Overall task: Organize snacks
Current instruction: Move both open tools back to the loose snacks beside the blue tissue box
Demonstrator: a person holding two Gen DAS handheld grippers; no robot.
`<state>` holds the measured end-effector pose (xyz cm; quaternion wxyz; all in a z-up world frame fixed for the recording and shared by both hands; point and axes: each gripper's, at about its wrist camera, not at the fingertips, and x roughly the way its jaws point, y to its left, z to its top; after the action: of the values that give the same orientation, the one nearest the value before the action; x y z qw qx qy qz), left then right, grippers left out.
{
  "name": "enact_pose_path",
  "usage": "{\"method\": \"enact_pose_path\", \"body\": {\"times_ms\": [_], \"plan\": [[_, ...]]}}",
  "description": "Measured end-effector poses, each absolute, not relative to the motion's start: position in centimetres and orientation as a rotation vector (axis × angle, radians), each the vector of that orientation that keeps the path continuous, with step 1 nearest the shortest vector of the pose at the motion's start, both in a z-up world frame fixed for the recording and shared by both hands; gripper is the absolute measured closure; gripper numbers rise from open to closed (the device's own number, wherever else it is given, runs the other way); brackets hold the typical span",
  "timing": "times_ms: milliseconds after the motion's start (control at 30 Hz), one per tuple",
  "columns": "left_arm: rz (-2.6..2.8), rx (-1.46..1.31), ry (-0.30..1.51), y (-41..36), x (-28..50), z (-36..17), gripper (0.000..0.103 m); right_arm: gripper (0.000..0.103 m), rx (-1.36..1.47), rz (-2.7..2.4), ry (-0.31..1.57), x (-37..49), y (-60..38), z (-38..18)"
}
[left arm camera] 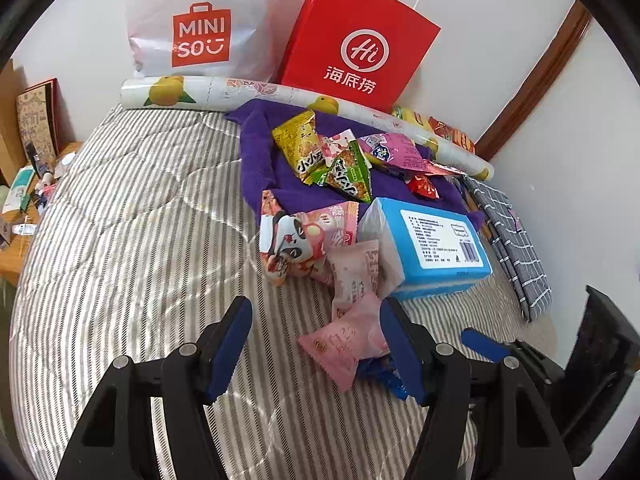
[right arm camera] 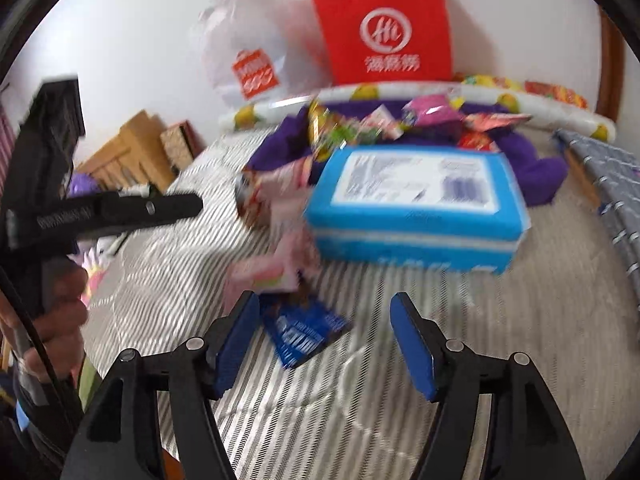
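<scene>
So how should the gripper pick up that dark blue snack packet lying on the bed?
Probably by its two long edges, from above. The dark blue snack packet lies flat on the striped quilt, so there is no side to slide under. The right gripper is open just beside it.

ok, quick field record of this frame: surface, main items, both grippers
surface: grey-and-white striped quilt
far edge: white MINISO plastic bag, red paper carrier bag
snack pile: mixed packets on purple towel
box: blue-and-white rectangular box
left gripper: open, pink wrapped snack between the jaws
right gripper: open, blue snack packet near its left finger
</scene>
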<state>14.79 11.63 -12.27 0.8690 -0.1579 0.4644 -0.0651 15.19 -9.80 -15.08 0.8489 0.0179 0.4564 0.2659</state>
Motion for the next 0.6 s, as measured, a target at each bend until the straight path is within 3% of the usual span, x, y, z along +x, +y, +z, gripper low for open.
{"method": "enact_pose_path", "body": {"times_ms": [400,433,500,600], "plan": [[-0.139,-0.331,0.989,11.9,13.7,-13.0,0.039,0.035,-0.233,0.593,0.993,14.9,-4.5,-18.9],[-0.139,-0.331,0.993,11.8,13.7,-13.2,0.039,0.038,-0.255,0.592,0.973,14.6,-4.3,-18.9],[-0.137,-0.33,0.998,11.7,13.8,-13.6,0.039,0.057,-0.237,0.616,0.961,14.3,-4.6,-18.8],[-0.146,-0.343,1.01,11.4,14.1,-14.3,0.039,0.062,-0.243,0.617,0.946,13.8,-5.3,-18.6]]}}
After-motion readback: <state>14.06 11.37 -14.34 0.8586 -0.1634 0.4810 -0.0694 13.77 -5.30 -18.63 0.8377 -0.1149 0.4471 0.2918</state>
